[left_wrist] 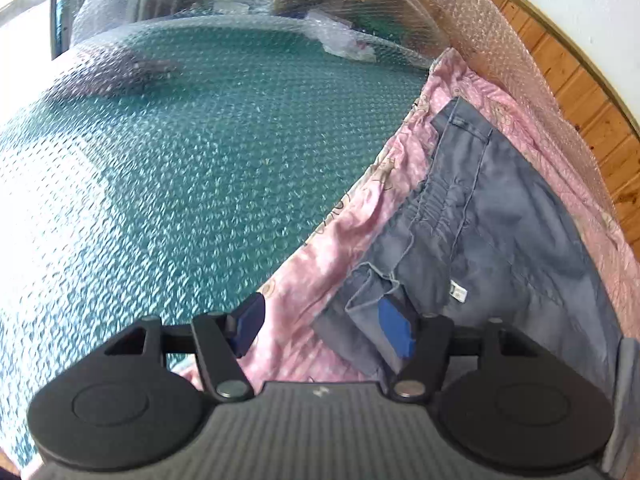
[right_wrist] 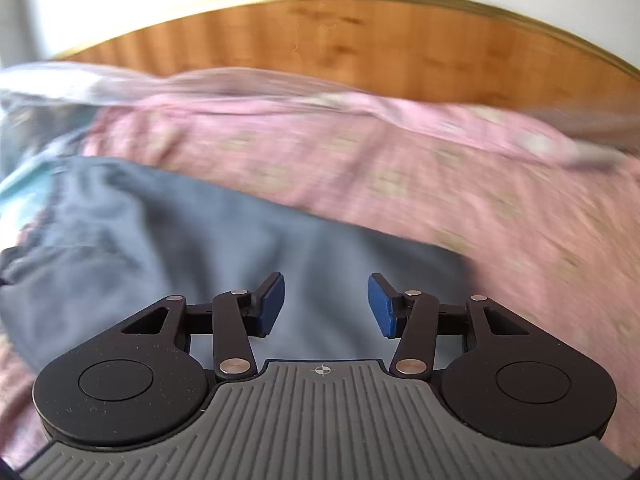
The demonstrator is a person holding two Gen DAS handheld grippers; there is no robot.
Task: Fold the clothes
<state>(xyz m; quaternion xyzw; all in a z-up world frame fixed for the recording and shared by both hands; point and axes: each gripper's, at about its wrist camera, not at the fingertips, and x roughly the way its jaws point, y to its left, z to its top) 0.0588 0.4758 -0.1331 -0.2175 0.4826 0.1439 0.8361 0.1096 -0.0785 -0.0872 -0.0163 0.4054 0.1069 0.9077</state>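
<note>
Under your left gripper (left_wrist: 322, 326), the grey trousers (left_wrist: 500, 216) lie spread on a pink patterned sheet (left_wrist: 320, 264), waistband toward one o'clock and a small white label (left_wrist: 458, 292) showing at about four o'clock of the frame's middle; your jaws stand spread, nothing between them, the left blue pad (left_wrist: 250, 326) over the pink sheet and the right blue pad (left_wrist: 396, 330) over a folded grey edge of the trousers, though whether it touches the cloth you cannot tell; from nine to twelve o'clock a teal surface under bubble wrap (left_wrist: 192, 152) fills the view, and at two o'clock a wooden headboard (left_wrist: 580, 92) runs along the sheet's far edge; at twelve o'clock clutter shows dimly through the wrap; from your right wrist the picture is blurred, yet your right gripper (right_wrist: 326, 306) is plainly parted and empty, hanging over the same grey trousers (right_wrist: 200, 232), which spread from nine o'clock to the centre; the pink sheet (right_wrist: 440, 184) lies beyond them from twelve to four o'clock, with the wooden headboard (right_wrist: 360, 48) arched across the top and a clear plastic fold (right_wrist: 120, 84) at ten o'clock.
</note>
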